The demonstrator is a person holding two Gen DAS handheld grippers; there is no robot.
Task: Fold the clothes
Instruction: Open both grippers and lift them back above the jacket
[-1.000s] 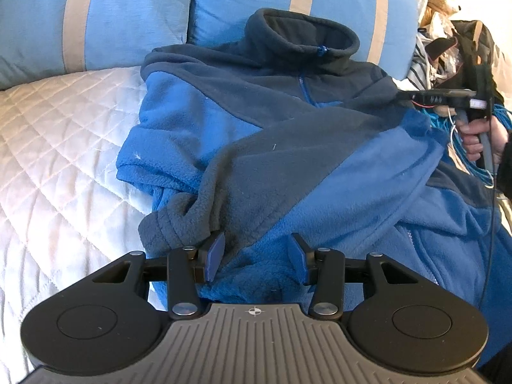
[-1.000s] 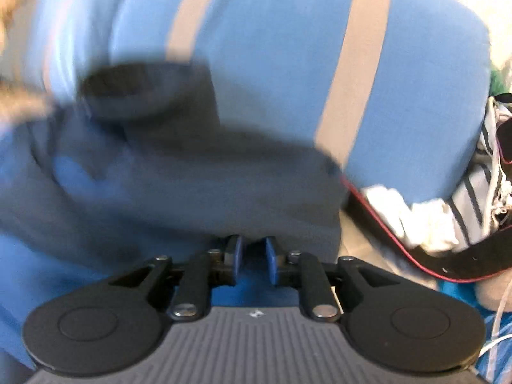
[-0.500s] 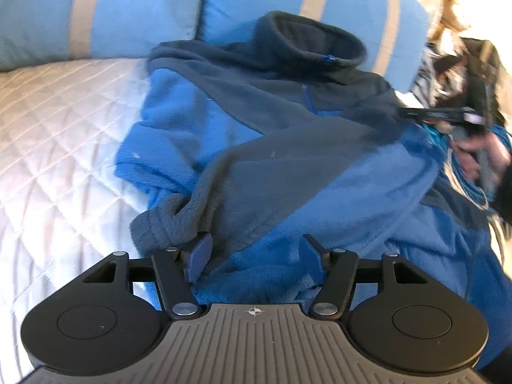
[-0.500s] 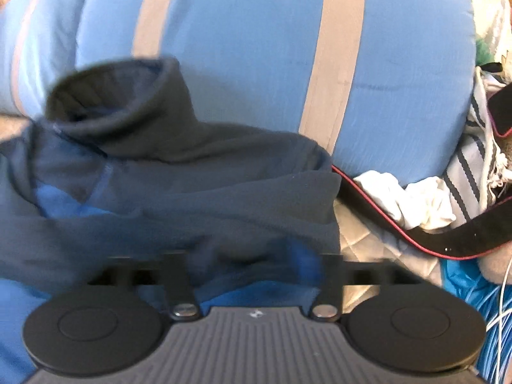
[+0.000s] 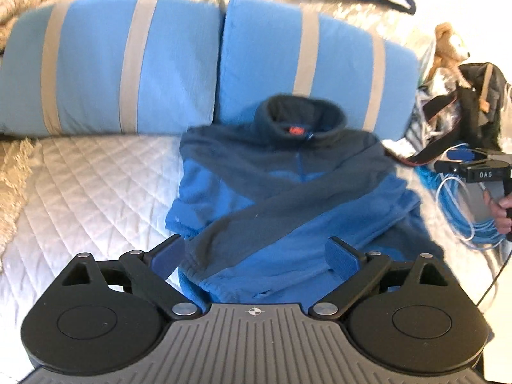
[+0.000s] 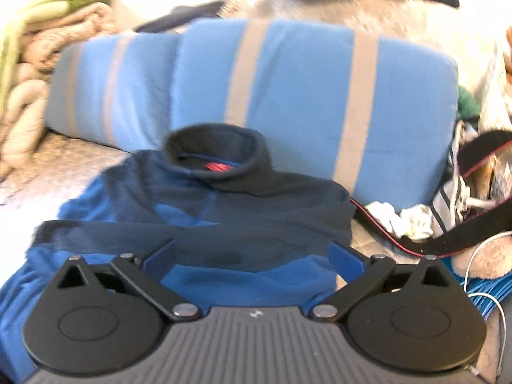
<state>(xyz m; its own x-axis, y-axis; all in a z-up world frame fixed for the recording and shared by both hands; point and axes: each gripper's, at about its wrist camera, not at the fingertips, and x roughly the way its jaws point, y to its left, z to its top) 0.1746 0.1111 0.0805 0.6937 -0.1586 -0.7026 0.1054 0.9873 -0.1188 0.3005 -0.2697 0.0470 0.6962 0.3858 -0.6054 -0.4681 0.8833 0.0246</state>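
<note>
- Left claw (image 5: 254, 257) is spreading its jaws right now, blue pads wide, nothing pinched; a second ago those pads were nipped onto the fleece's navy sleeve.
- It has lifted away too: the fleece jacket (image 5: 288, 198) that filled the left view now sits lower and smaller, with both pillows showing above it.
- Right claw (image 6: 252, 256) stands fully released, pads far apart and hovering over the fabric; a second ago they were nearly shut on the fleece.
- The jacket lies on the bed's white quilt (image 5: 89, 185), sleeve folded across the chest, collar up against the right-hand striped blue pillow (image 5: 313, 64).
- Only the left view shows the person's hand (image 5: 500, 214) on the right claw's handle, at the far right edge, beside a coil of blue cable (image 5: 460, 211).
- The left view alone also catches the teddy bear (image 5: 448, 44) and a black bag (image 5: 480, 108); what is inside the bag cannot be made out.
- Only the right view gives a heap of cream knitted blankets (image 6: 25, 96) at the left, and a white crumpled cloth (image 6: 403, 220) just right of the jacket's shoulder.
- A black strap with red edging (image 6: 464, 236) runs across beside that cloth.
- Both views are blurred.
</note>
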